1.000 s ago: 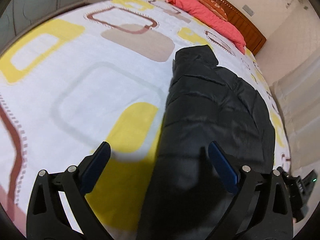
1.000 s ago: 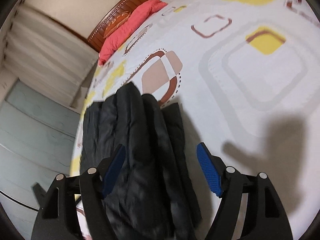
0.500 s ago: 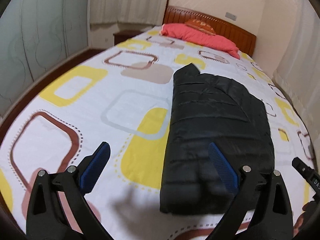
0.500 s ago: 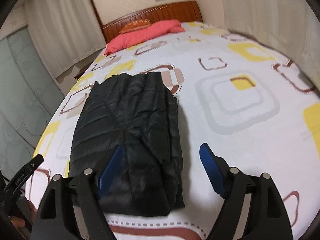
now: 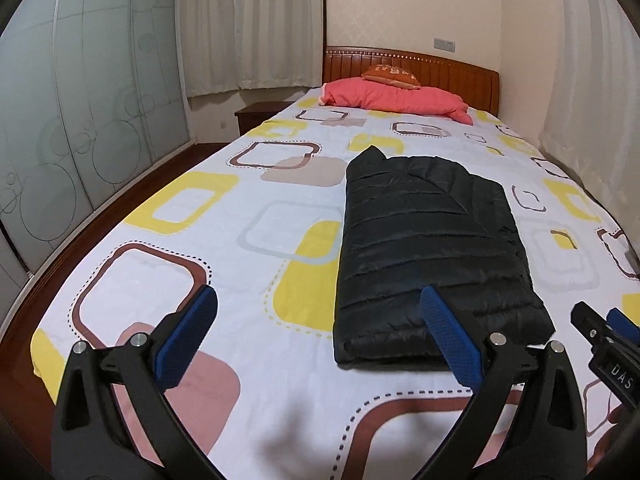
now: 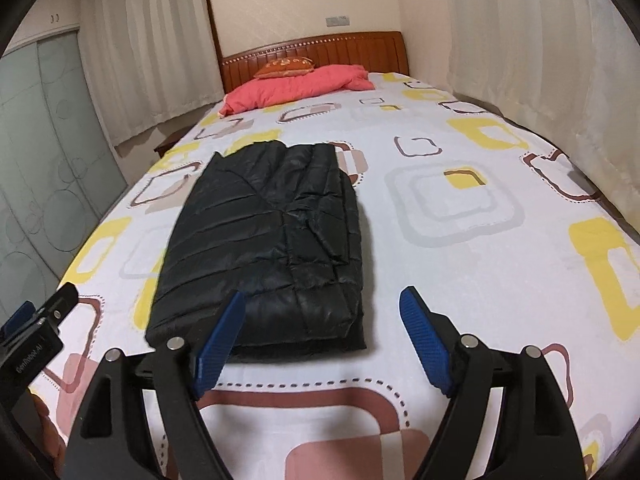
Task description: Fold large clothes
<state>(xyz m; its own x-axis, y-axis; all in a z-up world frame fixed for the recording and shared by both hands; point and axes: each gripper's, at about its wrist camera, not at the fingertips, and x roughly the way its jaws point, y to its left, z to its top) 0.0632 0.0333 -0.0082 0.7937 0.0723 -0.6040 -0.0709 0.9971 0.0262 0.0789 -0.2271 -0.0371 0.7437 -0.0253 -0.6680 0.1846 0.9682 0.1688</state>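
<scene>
A black quilted down jacket (image 5: pixel 428 240) lies folded into a rectangle on the patterned bed sheet (image 5: pixel 240 208). It also shows in the right wrist view (image 6: pixel 268 240). My left gripper (image 5: pixel 318 312) is open and empty, held back above the foot of the bed, left of the jacket's near edge. My right gripper (image 6: pixel 322 312) is open and empty, held back near the jacket's near right corner. Neither touches the jacket. The right gripper's tip shows at the edge of the left wrist view (image 5: pixel 600 340).
A pink pillow (image 5: pixel 396 98) with an orange cushion (image 5: pixel 390 72) lies at the wooden headboard (image 5: pixel 440 66). Frosted sliding wardrobe doors (image 5: pixel 80 120) stand left of the bed. Curtains (image 6: pixel 540 60) hang along the right. A bedside table (image 5: pixel 260 114) sits at the far left.
Both grippers have pulled back and up from the jacket toward the foot of the bed. The folded jacket lies still on the sheet.
</scene>
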